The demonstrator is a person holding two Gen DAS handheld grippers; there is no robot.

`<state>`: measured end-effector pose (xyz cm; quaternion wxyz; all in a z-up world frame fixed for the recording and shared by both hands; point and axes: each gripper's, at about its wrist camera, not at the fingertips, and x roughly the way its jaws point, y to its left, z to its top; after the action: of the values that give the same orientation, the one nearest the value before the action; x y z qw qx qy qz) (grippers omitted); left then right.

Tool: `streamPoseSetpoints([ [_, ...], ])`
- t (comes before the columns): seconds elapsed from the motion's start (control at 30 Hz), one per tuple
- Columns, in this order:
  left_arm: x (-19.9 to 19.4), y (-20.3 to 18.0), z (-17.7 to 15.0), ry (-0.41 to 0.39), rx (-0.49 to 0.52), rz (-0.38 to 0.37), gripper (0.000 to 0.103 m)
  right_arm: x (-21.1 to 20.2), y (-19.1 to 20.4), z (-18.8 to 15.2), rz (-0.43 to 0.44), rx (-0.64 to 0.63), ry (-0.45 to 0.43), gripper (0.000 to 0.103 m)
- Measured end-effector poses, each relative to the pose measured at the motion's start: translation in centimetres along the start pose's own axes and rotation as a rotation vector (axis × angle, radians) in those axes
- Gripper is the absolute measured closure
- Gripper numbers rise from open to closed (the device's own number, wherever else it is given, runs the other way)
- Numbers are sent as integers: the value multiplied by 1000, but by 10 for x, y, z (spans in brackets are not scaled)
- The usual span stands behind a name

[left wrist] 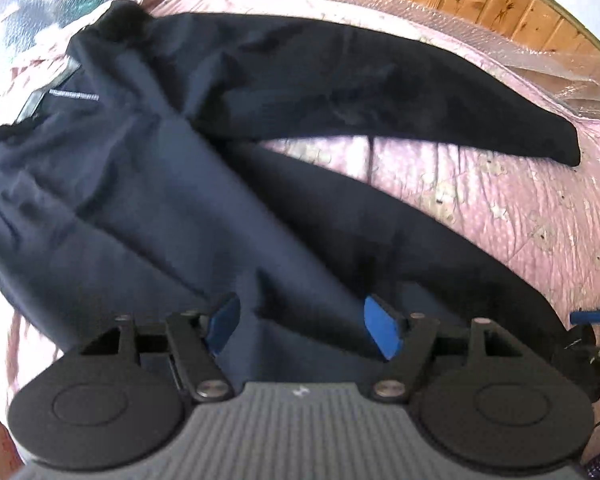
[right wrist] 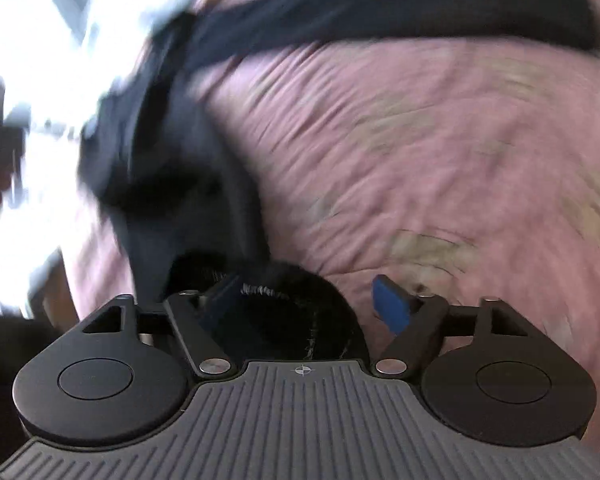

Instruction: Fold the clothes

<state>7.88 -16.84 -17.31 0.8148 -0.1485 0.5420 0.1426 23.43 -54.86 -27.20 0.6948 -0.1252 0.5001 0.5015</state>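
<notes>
Trousers lie spread, legs apart; left gripper and right gripper both gape. Clamp the cuff squarely.

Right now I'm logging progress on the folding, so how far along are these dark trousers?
Early. Done: the dark trousers lie spread on the pink cover, legs apart, no fold visible. In hand: the left gripper is open over the nearer leg; the right gripper is open with that leg's cuff between its fingers, though the blur hides any contact. Left: closing on the fabric and every fold.
</notes>
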Motion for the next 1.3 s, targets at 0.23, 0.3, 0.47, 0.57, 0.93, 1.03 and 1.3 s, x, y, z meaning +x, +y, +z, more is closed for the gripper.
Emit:
streamPoseSetpoints([
  [0.23, -14, 11, -16, -28, -63, 28, 33, -19, 23, 28, 2, -302, 59, 99],
  [0.3, -23, 17, -19, -47, -96, 43, 33, -56, 18, 37, -80, -314, -44, 100],
  [0.47, -33, 32, -23, -84, -233, 25, 33, -158, -14, 62, -389, -245, -318, 100],
  [0.57, -28, 28, -22, -69, -240, 23, 33, -150, -35, 47, -434, -94, -350, 100],
  [0.93, -32, 26, -8, -109, -170, 103, 33, -119, -101, -3, -556, 429, -450, 52],
  [1.03, -34, 33, 10, -103, -210, 159, 33, -95, -83, 3, -478, 398, -381, 29],
  [1.3, -77, -9, 50, -212, 166, 358, 8, -101, -28, -9, -539, 623, -296, 19],
])
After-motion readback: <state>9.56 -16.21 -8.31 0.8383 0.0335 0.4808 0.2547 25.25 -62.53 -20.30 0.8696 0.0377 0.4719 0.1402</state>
